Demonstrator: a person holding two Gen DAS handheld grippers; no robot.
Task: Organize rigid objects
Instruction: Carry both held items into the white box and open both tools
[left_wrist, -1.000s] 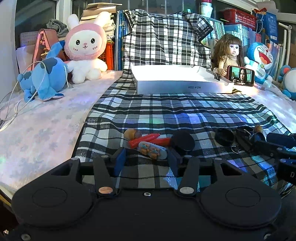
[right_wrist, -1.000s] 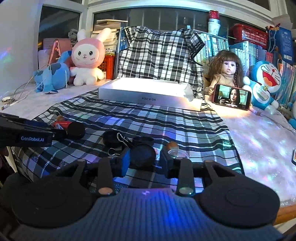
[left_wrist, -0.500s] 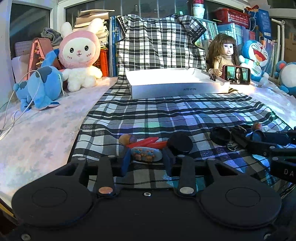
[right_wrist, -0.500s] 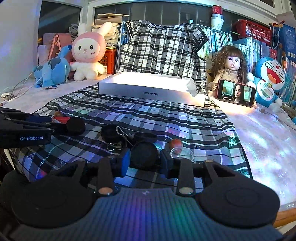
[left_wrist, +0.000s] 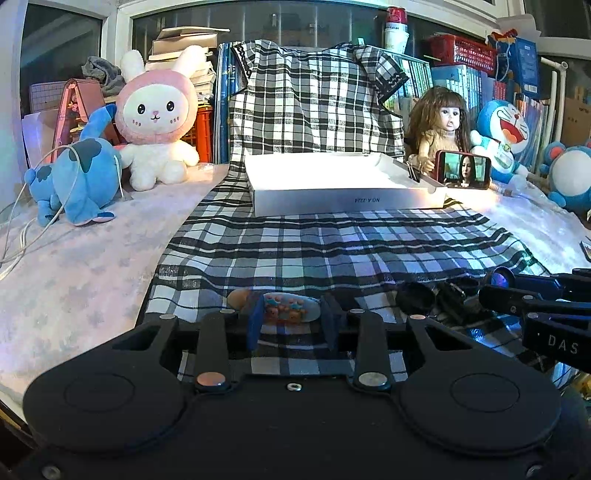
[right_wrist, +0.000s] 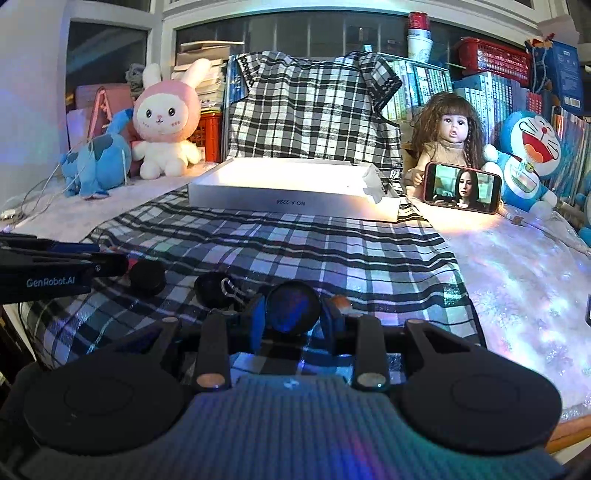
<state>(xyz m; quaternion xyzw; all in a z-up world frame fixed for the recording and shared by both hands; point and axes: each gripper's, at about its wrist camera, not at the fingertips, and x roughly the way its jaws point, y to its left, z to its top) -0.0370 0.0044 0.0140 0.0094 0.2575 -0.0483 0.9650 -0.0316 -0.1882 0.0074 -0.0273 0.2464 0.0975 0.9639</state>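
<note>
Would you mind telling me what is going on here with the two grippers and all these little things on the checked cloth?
A person is sorting small hard items. The left tool holds a pale oval piece with cartoon figures, and the right tool holds a round black disc, both low over the checked cloth. More black round pieces lie there. The white box waits behind.

Our left gripper (left_wrist: 291, 323) has a matte black body with two round discs, blue finger pads (left_wrist: 255, 325) and coppery rivets. Our right gripper (right_wrist: 293, 319) has a ribbed grey-black housing, blue pads (right_wrist: 257, 323), and white "DAS" lettering on its side.
</note>
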